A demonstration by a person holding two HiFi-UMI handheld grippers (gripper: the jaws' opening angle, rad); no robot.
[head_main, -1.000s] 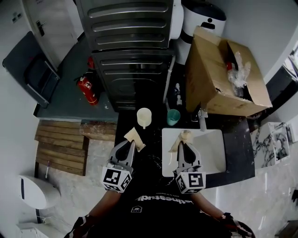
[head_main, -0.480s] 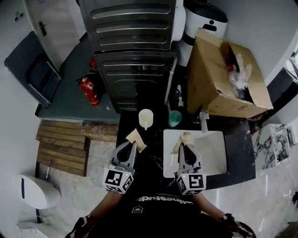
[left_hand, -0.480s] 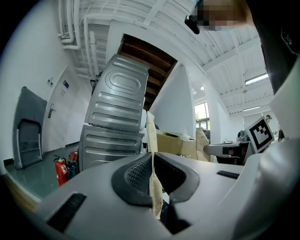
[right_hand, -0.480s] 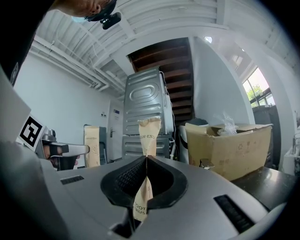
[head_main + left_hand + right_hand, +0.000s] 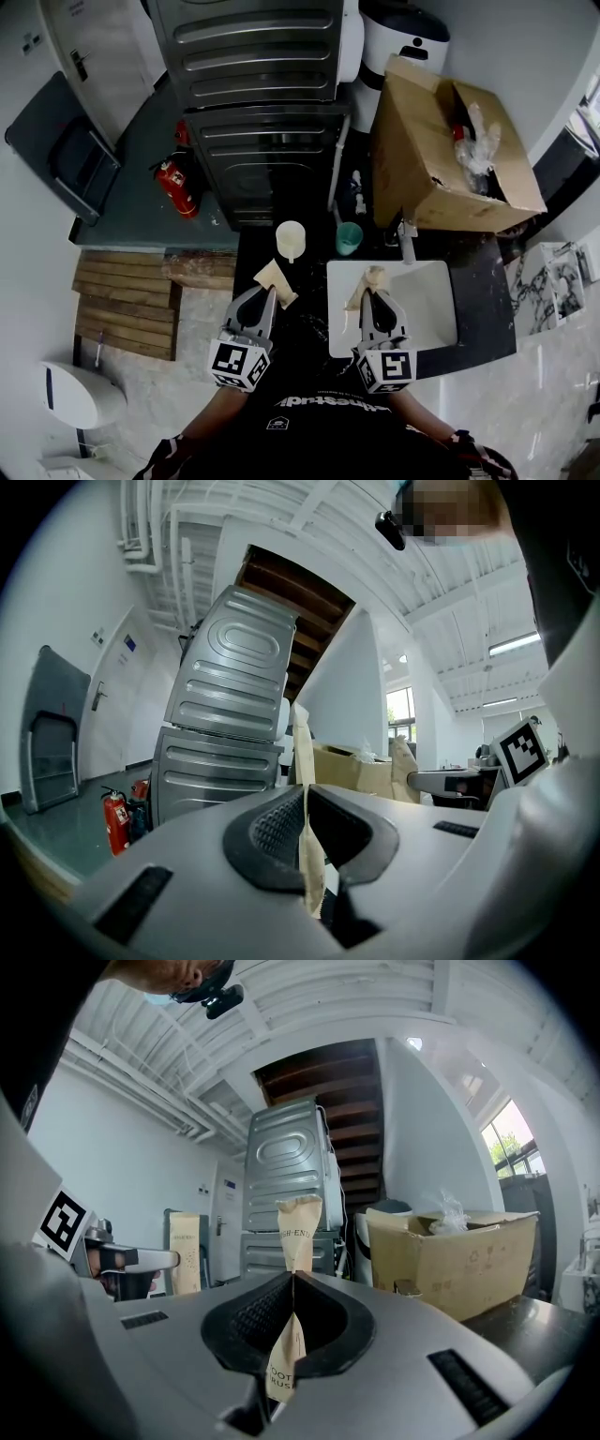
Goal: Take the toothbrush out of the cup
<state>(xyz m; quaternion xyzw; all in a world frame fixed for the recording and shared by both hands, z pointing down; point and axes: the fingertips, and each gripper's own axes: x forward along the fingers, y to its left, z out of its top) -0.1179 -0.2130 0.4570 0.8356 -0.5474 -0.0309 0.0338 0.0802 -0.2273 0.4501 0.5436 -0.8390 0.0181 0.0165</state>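
Both grippers are held level over the dark counter [image 5: 309, 328], and each pinches a piece of tan paper wrapper. My left gripper [image 5: 266, 292] is shut on one piece [image 5: 273, 277], which shows edge-on between the jaws in the left gripper view [image 5: 304, 761]. My right gripper [image 5: 371, 292] is shut on the other piece [image 5: 367, 279], which carries toothbrush print in the right gripper view [image 5: 298, 1227]. Beyond them stand a cream cup [image 5: 291, 239] and a teal cup [image 5: 350, 237]. I cannot make out a toothbrush in either cup.
A white sink [image 5: 427, 305] lies under and right of the right gripper, with a tap [image 5: 406, 242] behind it. A large open cardboard box [image 5: 450, 164] stands at the back right. A grey metal machine [image 5: 262, 103] and a red fire extinguisher [image 5: 175, 183] are on the floor beyond.
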